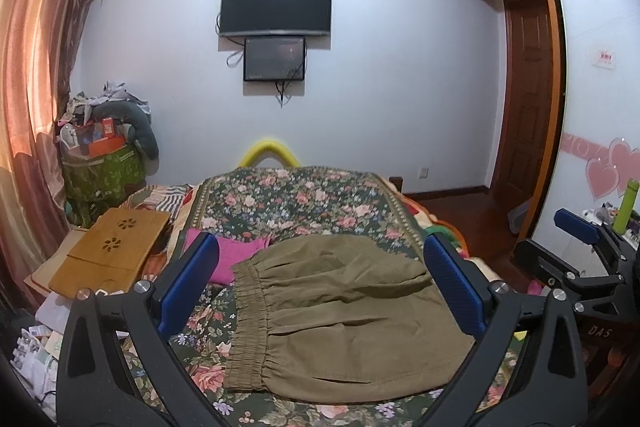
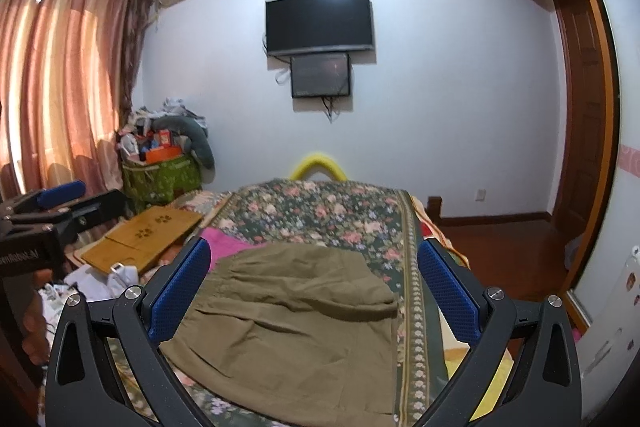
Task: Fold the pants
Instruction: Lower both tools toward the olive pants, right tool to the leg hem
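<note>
one pants (image 1: 340, 311), two screens (image 1: 276, 5), one pink cloth (image 1: 236, 253).

Not much lettering here. From the left wrist view, the right gripper (image 1: 576, 227) off to the right shows white letters "DAS" low on its dark body. From the right wrist view, the left gripper (image 2: 60, 195) at the far left carries white lettering on its body, cut off and too blurred to spell out.
</note>
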Motion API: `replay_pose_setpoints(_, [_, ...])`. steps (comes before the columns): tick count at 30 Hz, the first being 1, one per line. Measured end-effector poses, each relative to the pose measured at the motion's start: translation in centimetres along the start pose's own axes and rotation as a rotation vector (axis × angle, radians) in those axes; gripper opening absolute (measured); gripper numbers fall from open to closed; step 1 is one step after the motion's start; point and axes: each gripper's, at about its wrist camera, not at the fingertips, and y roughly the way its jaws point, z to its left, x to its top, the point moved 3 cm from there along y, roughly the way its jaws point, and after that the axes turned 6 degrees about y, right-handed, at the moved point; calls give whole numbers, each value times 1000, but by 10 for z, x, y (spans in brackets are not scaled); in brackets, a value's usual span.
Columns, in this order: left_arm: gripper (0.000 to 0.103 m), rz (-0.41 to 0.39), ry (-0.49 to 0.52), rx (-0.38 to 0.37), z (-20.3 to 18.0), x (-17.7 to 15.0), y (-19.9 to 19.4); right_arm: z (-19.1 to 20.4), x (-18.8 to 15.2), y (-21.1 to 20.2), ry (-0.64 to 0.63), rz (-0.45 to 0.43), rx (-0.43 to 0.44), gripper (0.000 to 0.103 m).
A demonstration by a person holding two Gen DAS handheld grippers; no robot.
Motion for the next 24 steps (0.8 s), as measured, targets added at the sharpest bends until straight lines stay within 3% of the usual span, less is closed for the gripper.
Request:
replay_pose_setpoints(5, [103, 86, 3, 40, 13, -14, 42, -23, -16, 34, 12, 73, -61, 103])
replay_pose_setpoints(16, [103, 378, -45, 49, 67, -59, 167, -81, -59, 115, 21, 343, -114, 102])
replay_pose_setpoints(24, [99, 554, -57, 54, 112, -97, 244, -117, -88, 159, 84, 524, -95, 85])
